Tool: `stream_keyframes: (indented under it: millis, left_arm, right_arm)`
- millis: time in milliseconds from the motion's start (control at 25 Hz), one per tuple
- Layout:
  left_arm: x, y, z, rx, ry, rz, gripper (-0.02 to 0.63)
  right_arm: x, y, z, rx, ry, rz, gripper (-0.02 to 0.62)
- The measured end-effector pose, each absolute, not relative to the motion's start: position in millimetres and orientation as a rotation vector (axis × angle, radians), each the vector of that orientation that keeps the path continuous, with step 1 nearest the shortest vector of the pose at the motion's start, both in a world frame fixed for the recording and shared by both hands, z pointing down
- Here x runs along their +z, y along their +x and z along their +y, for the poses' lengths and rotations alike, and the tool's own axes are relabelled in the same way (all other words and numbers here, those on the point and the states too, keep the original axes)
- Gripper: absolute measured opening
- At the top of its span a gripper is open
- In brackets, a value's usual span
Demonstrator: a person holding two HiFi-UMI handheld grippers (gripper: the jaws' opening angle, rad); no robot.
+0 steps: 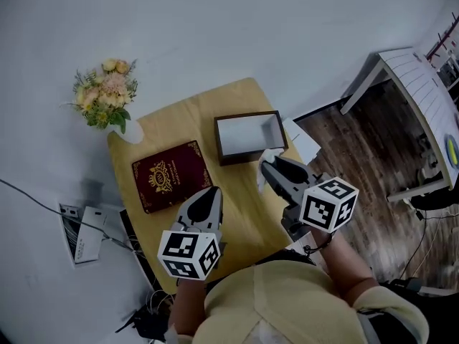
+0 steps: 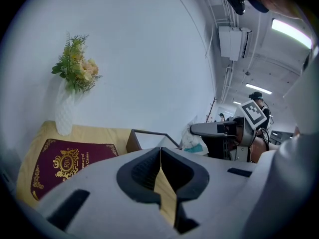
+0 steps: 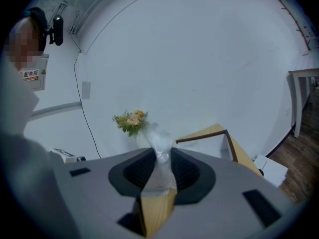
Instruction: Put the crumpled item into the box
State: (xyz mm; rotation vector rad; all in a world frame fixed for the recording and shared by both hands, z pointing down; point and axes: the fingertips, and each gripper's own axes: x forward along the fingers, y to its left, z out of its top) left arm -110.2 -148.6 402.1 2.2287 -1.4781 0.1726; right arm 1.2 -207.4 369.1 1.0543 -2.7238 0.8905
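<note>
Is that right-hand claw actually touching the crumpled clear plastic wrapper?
Touching. The right gripper view shows the crumpled clear plastic wrapper pinched in the right gripper, its dark pads pressing it from both sides.

Crumpled item (image 3: pixel 159 153), centre of right gripper view: thin clear plastic film, glossy, wrinkled. Right gripper (image 3: pixel 158 176) and left gripper (image 2: pixel 160 173): grey hard plastic shells, matt, smooth. Pads (image 3: pixel 137 171) dark, rubbery-looking, finely ribbed. Box (image 1: pixel 252 155), centre of head view: dark brown wood-look walls, matt; inside white, smooth. Table (image 1: pixel 244 203): pale yellow wood-look top, smooth, low sheen. Book (image 1: pixel 172 175), left of centre: maroon leather-look cover, gold embossed print, slight shine. Vase (image 2: pixel 64 112), left of left gripper view: white, bumpy textured surface, material unclear. Floor (image 1: pixel 373 156), right side: dark wood planks, grainy. Wall (image 1: pixel 215 27), top: white, matt, smooth. Shirt (image 1: pixel 287 299), bottom: pale yellow cloth.
</note>
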Motion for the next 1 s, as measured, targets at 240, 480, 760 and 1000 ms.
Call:
stream_keyframes:
  millis: [240,480,760,1000]
  left_arm:
    - [399.3,-105.2,-169.5,0.189,2.214,-1.517,0.026]
    - [401.0,-108.4,-189.4,0.182,2.186,-1.558,0.026]
    - [405.4,-106.0,-211.2,0.192,2.169,-1.582,0.026]
    - [410.5,-109.8,-224.8,0.197,2.143,-1.610,0.026]
  right_arm:
    - [374.7,0.1,-235.3,0.853,1.017,-2.736,0.115]
    - [381.8,-10.1,-258.1,0.807,0.970,-2.739,0.115]
    - [385.1,-20.7,-281.3,0.742,0.911,-2.747,0.115]
    - [389.1,-33.8,-298.5,0.571,0.859,-2.733,0.117]
